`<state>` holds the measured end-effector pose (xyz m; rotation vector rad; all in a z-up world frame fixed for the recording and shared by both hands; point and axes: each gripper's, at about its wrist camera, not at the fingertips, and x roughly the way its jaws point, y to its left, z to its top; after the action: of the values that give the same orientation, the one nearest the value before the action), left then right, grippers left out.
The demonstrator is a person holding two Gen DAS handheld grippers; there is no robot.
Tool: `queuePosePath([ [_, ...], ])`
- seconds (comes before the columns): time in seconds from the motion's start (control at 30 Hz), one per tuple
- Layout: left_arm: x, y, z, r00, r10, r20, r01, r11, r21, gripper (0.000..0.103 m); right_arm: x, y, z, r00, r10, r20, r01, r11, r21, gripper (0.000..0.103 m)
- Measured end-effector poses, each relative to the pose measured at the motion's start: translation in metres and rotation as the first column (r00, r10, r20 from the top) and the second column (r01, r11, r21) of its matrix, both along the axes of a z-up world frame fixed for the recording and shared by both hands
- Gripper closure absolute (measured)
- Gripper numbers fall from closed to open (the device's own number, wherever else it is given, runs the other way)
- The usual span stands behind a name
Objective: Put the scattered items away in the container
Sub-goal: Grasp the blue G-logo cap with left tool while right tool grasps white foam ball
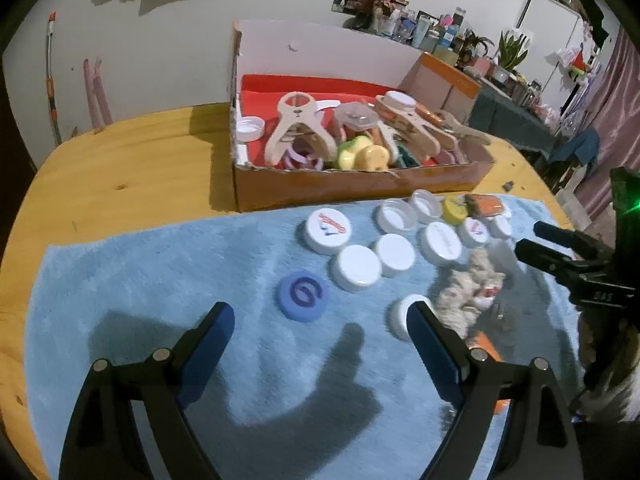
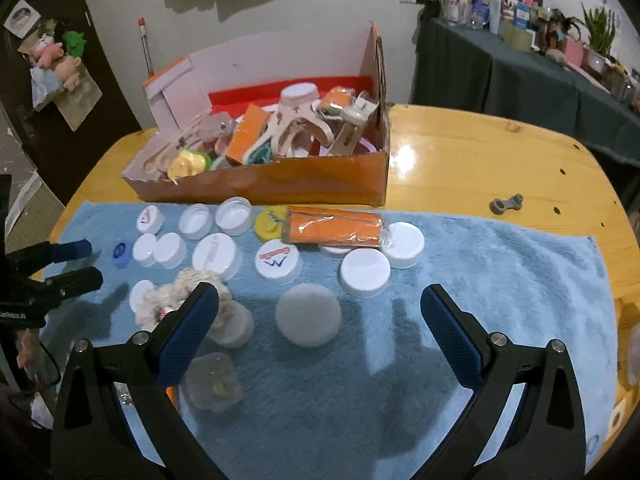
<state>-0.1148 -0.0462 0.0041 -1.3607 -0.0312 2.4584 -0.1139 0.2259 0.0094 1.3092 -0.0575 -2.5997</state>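
Note:
Several white bottle caps point(image 1: 356, 268) lie scattered on a blue towel point(image 1: 160, 280), along with a blue cap point(image 1: 306, 296), a yellow cap point(image 1: 454, 210), a cream knotted rope point(image 1: 468, 292) and an orange packet point(image 2: 334, 230). Behind the towel stands a cardboard box point(image 1: 360, 184) filled with wooden clips and small toys. My left gripper point(image 1: 320, 308) hovers open just in front of the blue cap, holding nothing. My right gripper point(image 2: 320, 292) is open and empty above a white fuzzy round pad point(image 2: 308, 314). Each gripper's black fingers show at the edge of the other's view.
The towel lies on a round wooden table point(image 2: 460, 152). A small grey metal piece point(image 2: 506, 203) sits on the bare wood right of the box point(image 2: 260, 184). A dark-clothed side table point(image 2: 520, 72) with bottles and plants stands behind, to the right.

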Motion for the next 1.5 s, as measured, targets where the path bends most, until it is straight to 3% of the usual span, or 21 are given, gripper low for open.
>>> queuePosePath([
  [0.1,-0.007,-0.001,-0.006,1.0,-0.01,0.021,0.01,1.0,-0.006,0.022,-0.002,-0.004,-0.002,1.0,0.019,0.003,-0.019,1.0,0.012,0.003],
  [0.43,-0.013,0.007,-0.016,0.997,-0.068,0.03,0.07,0.996,-0.05,0.028,-0.003,-0.015,-0.014,0.995,0.077,0.07,-0.077,0.997,-0.009,0.034],
  [0.97,-0.012,0.009,-0.016,0.998,-0.07,0.011,0.07,0.994,-0.08,0.033,-0.003,-0.016,-0.016,0.994,0.069,0.083,-0.069,0.998,-0.011,0.046],
  [1.03,-0.012,0.011,-0.015,0.997,-0.071,0.0,0.071,0.993,-0.1,0.042,-0.002,-0.016,-0.016,0.994,0.067,0.081,-0.067,0.998,-0.011,0.048],
  [1.5,-0.015,0.009,-0.015,0.996,-0.086,-0.013,0.084,0.988,-0.127,0.069,0.001,-0.017,-0.016,0.996,0.066,0.055,-0.068,0.997,0.037,0.063],
])
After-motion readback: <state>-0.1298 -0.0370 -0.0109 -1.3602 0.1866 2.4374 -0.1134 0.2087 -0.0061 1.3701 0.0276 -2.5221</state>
